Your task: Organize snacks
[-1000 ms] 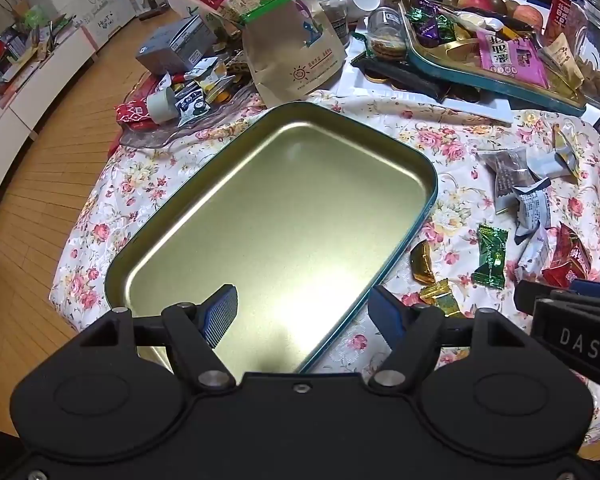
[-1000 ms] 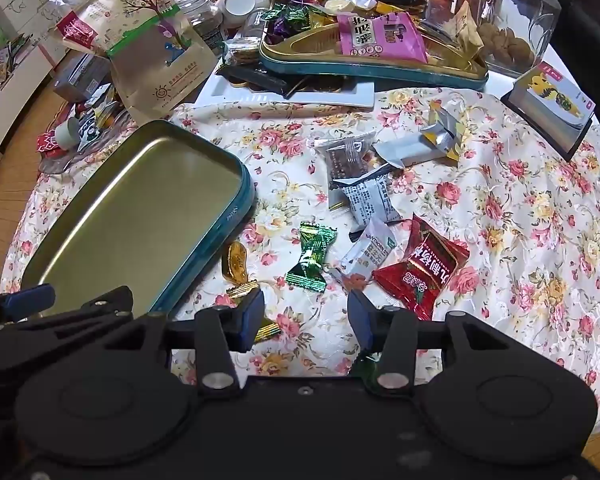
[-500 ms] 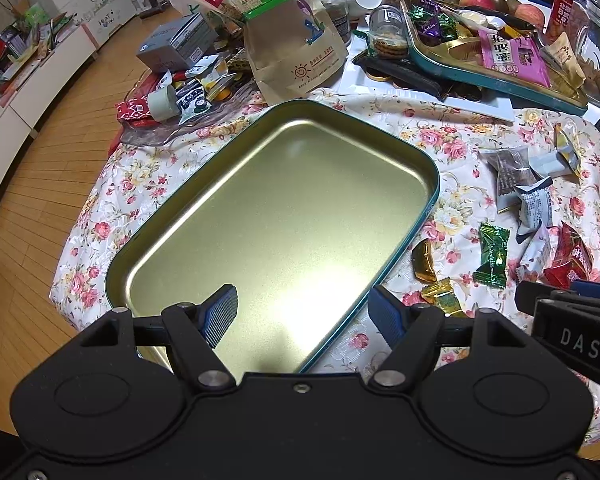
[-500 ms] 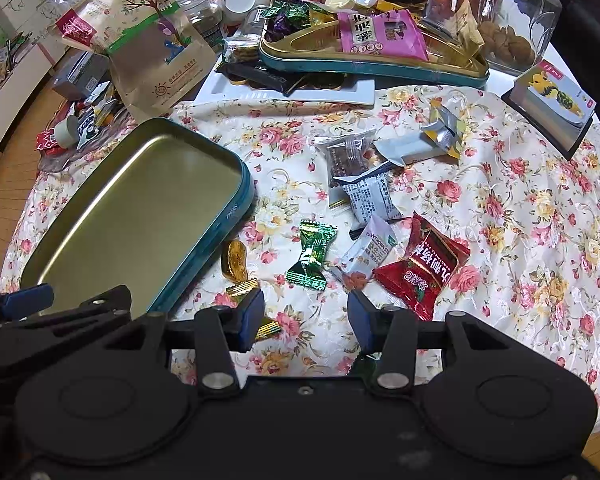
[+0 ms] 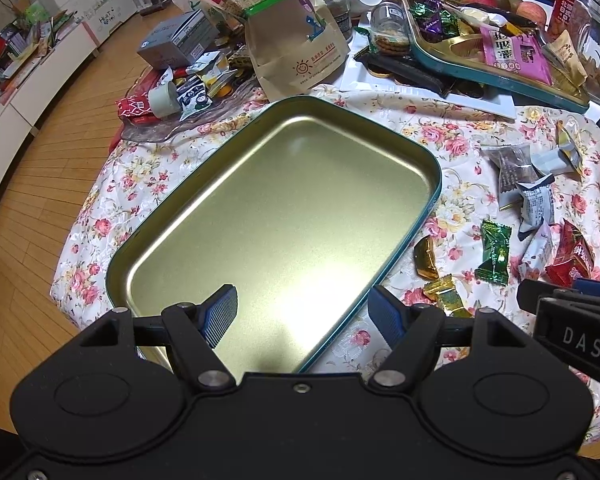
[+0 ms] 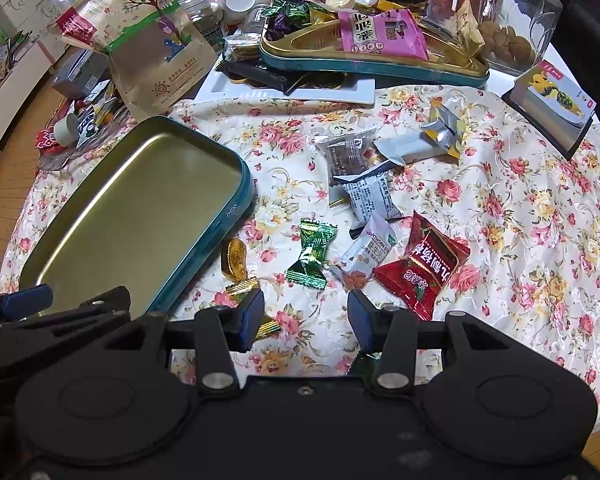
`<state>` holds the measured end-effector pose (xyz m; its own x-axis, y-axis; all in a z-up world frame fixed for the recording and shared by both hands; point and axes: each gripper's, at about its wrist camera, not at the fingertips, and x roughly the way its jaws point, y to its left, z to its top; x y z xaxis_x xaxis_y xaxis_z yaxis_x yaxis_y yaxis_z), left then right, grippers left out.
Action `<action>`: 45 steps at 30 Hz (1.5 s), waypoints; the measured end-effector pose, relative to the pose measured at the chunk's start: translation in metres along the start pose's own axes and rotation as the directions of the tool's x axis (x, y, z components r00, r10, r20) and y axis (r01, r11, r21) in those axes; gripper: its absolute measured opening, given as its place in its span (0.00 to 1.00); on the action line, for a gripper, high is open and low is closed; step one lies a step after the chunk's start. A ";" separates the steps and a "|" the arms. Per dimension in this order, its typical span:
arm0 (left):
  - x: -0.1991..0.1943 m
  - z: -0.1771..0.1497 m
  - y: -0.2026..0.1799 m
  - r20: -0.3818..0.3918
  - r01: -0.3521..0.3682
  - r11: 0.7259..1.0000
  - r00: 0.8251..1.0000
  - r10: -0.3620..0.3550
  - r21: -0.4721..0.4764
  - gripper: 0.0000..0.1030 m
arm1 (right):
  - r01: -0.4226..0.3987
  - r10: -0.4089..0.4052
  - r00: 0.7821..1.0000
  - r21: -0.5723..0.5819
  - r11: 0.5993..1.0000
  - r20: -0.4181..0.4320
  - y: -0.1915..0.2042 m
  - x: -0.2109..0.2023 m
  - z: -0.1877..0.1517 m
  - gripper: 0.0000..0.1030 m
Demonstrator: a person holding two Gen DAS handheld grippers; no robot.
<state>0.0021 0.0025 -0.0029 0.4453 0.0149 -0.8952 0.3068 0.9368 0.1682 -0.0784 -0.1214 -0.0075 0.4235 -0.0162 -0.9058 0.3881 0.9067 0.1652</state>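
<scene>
Left claw (image 5: 302,314): matte black housing, two round caps, silver screws, ribbed blue pads (image 5: 220,314). Right claw (image 6: 305,318): alike; "DAS" lettering.

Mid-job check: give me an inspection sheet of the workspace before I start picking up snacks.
Surface: floral tablecloth covers the table.
Job's things: teal tin tray, gold inside, nothing in it. Loose beside it: green candy, gold candies, red packet, white and clear packets.
Clutter: paper snack bag, filled tin, glass jar, apples and boxes at the far edge.
Grippers: left gripper open over the tray's near end; right gripper open above the cloth, holding nothing.
Cables: nothing seen.
Surroundings: wood floor, white cabinets at left.
</scene>
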 end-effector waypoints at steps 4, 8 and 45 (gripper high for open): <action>0.000 0.000 0.000 -0.002 -0.001 1.000 1.000 0.001 0.000 0.73 | 0.001 -0.001 1.000 0.000 1.000 -0.003 0.000 0.001 -0.001 0.48; 0.001 0.000 0.000 -0.004 -0.003 1.000 1.000 0.003 -0.002 0.73 | 0.003 -0.003 1.000 -0.005 1.000 -0.004 0.001 0.001 -0.001 0.48; 0.004 -0.002 -0.047 -0.069 0.223 0.966 0.974 -0.215 0.129 0.73 | 0.067 -0.074 0.997 0.310 0.949 0.010 -0.103 0.005 0.006 0.48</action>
<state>-0.0124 -0.0410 -0.0151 0.3097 -0.1632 -0.9367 0.5043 0.8634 0.0163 -0.1114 -0.2172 -0.0271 0.4016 -0.0870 -0.9117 0.6499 0.7284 0.2168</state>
